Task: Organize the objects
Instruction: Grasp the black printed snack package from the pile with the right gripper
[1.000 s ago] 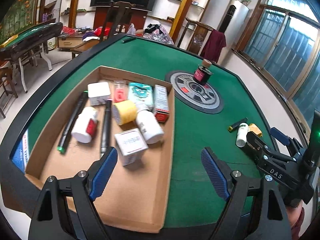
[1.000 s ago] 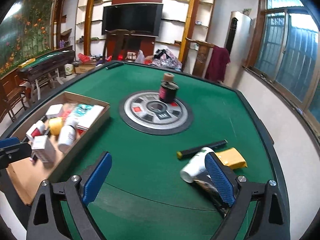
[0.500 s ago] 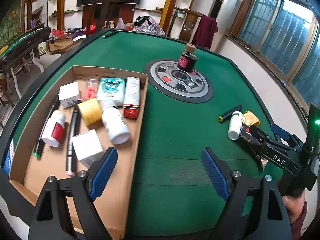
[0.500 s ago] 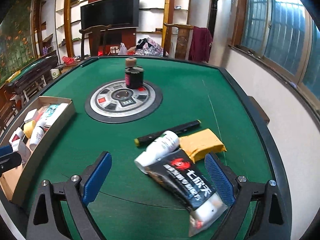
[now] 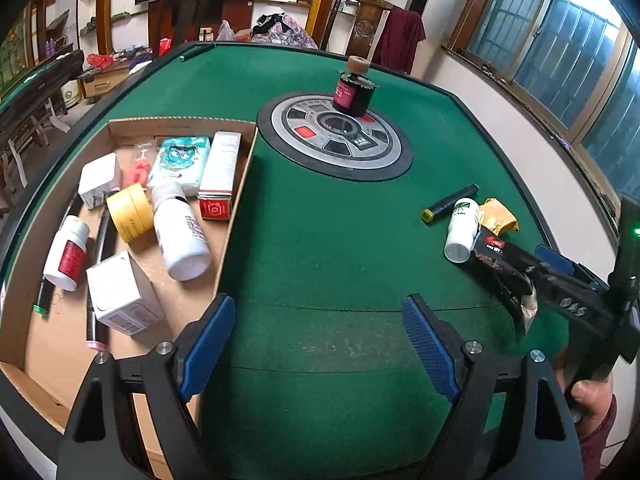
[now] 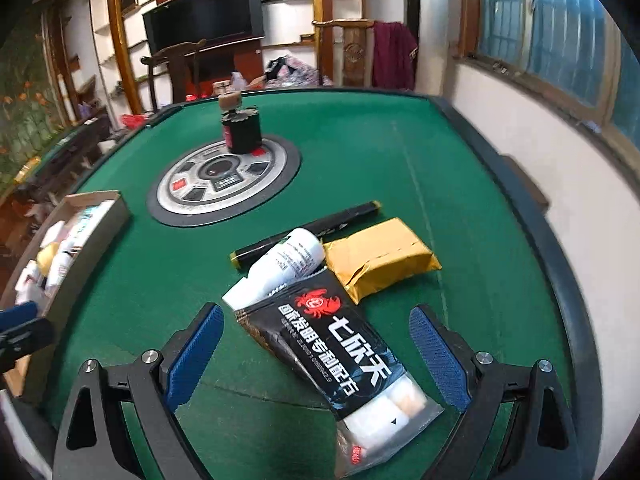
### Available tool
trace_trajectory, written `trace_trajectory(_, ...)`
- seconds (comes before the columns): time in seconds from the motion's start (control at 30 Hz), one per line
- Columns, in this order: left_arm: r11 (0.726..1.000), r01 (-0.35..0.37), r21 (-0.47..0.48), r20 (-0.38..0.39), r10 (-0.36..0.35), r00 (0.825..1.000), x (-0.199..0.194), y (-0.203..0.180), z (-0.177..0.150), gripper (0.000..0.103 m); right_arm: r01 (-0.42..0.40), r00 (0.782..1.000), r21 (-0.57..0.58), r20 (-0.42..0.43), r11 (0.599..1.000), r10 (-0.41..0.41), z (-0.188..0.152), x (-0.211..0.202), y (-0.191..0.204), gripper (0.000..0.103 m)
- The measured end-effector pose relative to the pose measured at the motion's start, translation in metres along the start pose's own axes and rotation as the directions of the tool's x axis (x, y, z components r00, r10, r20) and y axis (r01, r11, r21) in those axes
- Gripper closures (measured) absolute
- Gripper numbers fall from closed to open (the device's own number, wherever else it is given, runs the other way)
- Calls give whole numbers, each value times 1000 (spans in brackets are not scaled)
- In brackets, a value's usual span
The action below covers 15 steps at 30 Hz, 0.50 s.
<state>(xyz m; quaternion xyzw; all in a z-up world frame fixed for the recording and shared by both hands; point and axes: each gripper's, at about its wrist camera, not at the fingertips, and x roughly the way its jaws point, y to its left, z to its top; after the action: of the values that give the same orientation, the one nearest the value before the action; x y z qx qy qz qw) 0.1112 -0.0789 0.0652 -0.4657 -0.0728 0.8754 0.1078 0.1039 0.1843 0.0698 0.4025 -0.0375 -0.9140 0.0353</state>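
Four loose items cluster on the green table: black sachet with red crab logo, white lettering and clear lower end, its top overlapping a lying white bottle, beside a black marker and gold packet. Right gripper jaws wide apart, sachet between them untouched; left gripper wide open, empty, over bare felt beside the cardboard tray

Lying in the shallow cardboard tray are three white plastic bottles, two white boxes and one yellow tape roll, while sitting on the green felt are one black sachet, one gold packet and one black marker.
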Motion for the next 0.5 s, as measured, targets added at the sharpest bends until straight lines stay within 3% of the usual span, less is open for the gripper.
trace_trajectory(0.13, 1000, 3, 1, 12, -3, 1000, -3, 3, -1, 18, -73, 997, 81, 30, 994, 71, -1, -16, -45, 6)
trace_trajectory(0.27, 999, 25, -22, 5, -25, 1000, 0, 9, -2, 18, -139, 990, 111, 5, 984, 139, -6, -23, -74, 6)
trace_trajectory(0.37, 998, 43, -36, -9, -43, 999, 5, 10, -5, 18, -179, 983, 101, -25, 979, 182, -12, -22, -77, 6)
trace_trajectory(0.5, 998, 59, -24, -19, -59, 998, 6, 5, -8, 18, -190, 982, -1, -27, 982, 189, -15, -20, -50, 6)
